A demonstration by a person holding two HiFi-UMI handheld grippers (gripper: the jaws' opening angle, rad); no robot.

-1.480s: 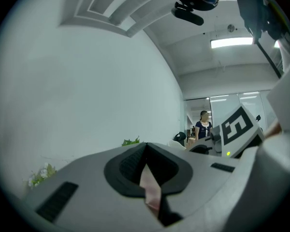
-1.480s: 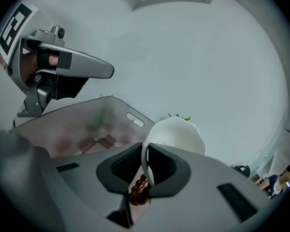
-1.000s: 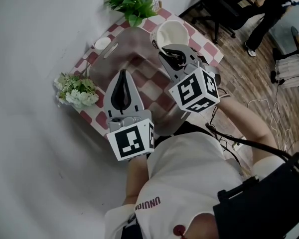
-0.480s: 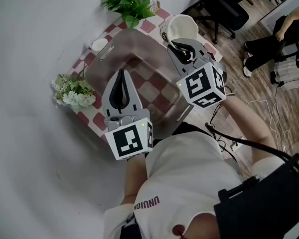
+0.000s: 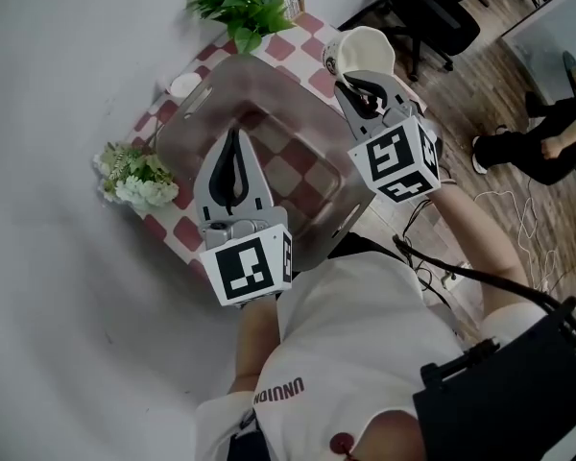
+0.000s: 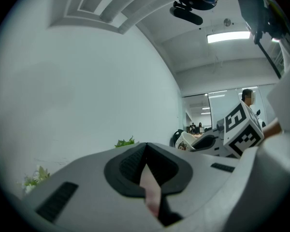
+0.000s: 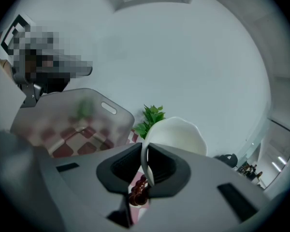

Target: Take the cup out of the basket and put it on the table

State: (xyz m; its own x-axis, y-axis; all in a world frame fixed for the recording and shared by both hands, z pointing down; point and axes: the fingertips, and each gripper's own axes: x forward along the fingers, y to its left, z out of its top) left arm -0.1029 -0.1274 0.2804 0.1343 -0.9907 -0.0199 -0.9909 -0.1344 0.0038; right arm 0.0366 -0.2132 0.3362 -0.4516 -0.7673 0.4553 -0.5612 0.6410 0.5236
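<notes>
A white cup (image 5: pixel 360 51) with a small printed figure hangs beyond the right rim of the clear plastic basket (image 5: pixel 202 113), over the table's right edge. My right gripper (image 5: pixel 367 89) is shut on the cup; in the right gripper view the cup's rim (image 7: pixel 146 154) runs between the two pads, with the bowl (image 7: pixel 176 134) rising behind. My left gripper (image 5: pixel 232 161) is shut with nothing in it and hovers level over the basket's near left part. In the left gripper view its jaws (image 6: pixel 146 167) meet, and the cup (image 6: pixel 187 140) shows far right.
The basket stands on a red-and-white checked tablecloth (image 5: pixel 312 25). A green leafy plant (image 5: pixel 238 0) sits at the far end, a white flower bunch (image 5: pixel 134 176) at the left and a small white dish (image 5: pixel 184 84) beside the basket. An office chair (image 5: pixel 432 12) stands beyond the table.
My right gripper has carried the cup to the right, from above the basket's far right corner to past its rim. The left gripper has stayed where it was.
</notes>
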